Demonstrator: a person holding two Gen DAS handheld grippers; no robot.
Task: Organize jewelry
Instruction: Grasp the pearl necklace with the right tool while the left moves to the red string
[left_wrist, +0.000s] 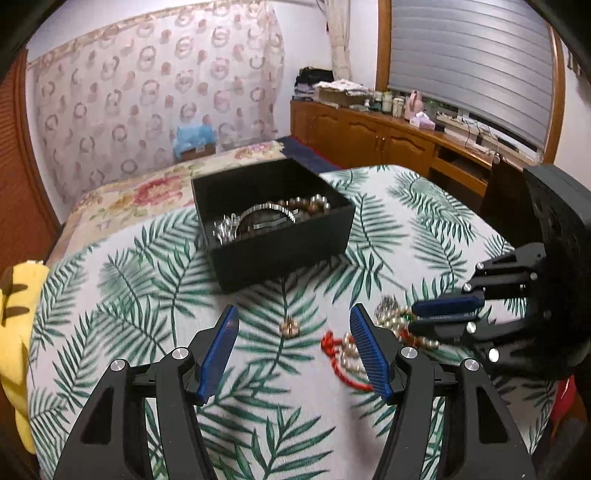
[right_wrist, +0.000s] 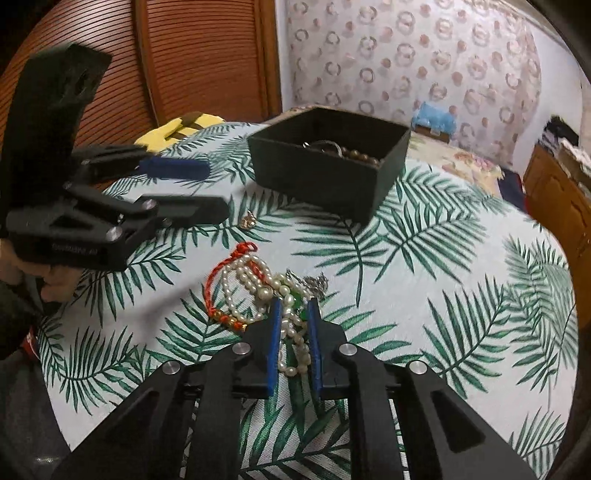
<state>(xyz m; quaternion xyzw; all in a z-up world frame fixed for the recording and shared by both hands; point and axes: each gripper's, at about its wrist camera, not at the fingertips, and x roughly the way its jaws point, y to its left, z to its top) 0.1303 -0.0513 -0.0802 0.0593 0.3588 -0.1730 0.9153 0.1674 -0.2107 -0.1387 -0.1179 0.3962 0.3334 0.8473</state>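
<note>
A black open box (left_wrist: 280, 254) (right_wrist: 325, 177) holding bracelets and beads stands on a leaf-print cloth. A tangle of pearl strands (right_wrist: 255, 280) with a red cord (right_wrist: 214, 273) and green beads lies in front of it; it also shows in the left wrist view (left_wrist: 347, 350). A small gold ring (left_wrist: 289, 326) (right_wrist: 248, 220) lies apart on the cloth. My right gripper (right_wrist: 292, 306) (left_wrist: 415, 317) has its jaws narrowly apart around the pearl strands. My left gripper (left_wrist: 293, 314) (right_wrist: 218, 188) is open and empty above the cloth near the ring.
A yellow plush toy (left_wrist: 14, 332) lies at the cloth's left edge. A floral bedspread (left_wrist: 147, 192) lies behind the box. A wooden cabinet (left_wrist: 369, 136) with clutter runs along the right wall. A wooden shutter door (right_wrist: 184, 55) stands behind.
</note>
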